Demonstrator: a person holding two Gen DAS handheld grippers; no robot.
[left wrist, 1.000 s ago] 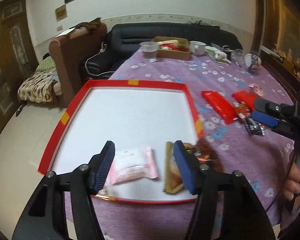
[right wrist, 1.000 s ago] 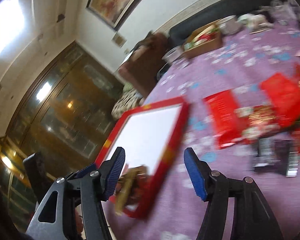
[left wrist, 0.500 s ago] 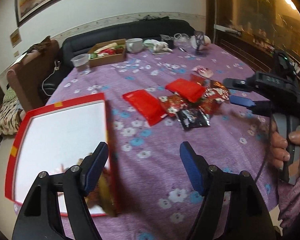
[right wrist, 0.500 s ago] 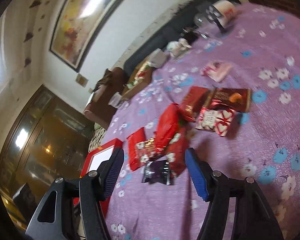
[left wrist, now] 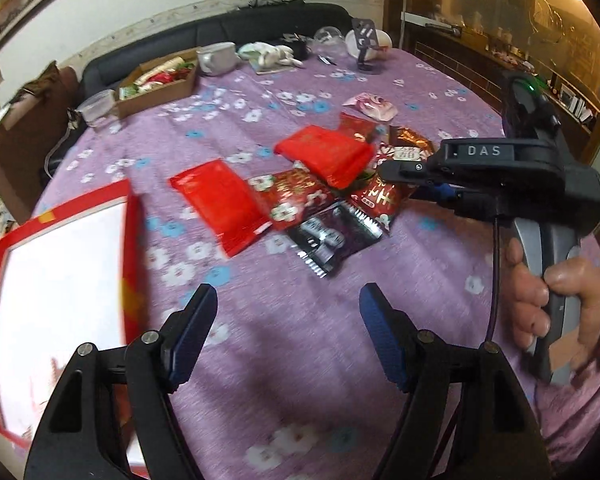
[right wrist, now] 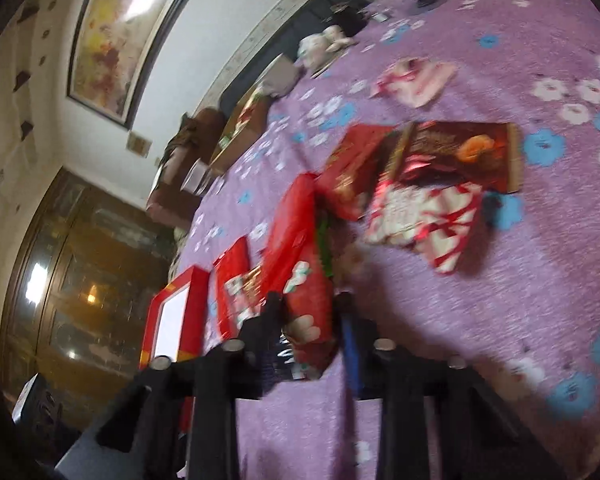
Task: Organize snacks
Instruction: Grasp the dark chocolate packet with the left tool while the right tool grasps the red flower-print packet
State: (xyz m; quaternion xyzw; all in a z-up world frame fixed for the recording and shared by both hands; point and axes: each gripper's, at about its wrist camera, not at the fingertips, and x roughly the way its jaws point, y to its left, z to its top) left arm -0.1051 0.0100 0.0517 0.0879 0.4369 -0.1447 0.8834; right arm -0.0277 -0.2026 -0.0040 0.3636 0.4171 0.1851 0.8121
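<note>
Nine or so snack packets show on the purple flowered tablecloth (left wrist: 300, 360), though overlap makes the count uncertain. Eight are heaped together, among them one flat plain red foil packet (left wrist: 220, 200), one black foil packet (left wrist: 332, 236) and one brown foil packet (right wrist: 460, 156). One pink-and-white packet (left wrist: 372, 104) lies apart beyond them. One red-rimmed white tray (left wrist: 130, 240) sits well to the left of the heap. The right gripper (right wrist: 308, 308) has its jaws drawn narrow: they have just been closing, and the red packet printed with white blossoms (right wrist: 300, 276) at the heap's near end stands between them, apparently pinched, though blur hides the pad contact. That packet's long axis runs away from the camera, roughly in line with the fingers, so they grip across its short width. The left gripper (left wrist: 288, 296) hangs over bare cloth between tray and heap with jaws wide apart and nothing in them. It is nearer the tray, while the right is on the heap. The pinched packet probably has to travel leftward over the heap's other packets to reach the tray.
</note>
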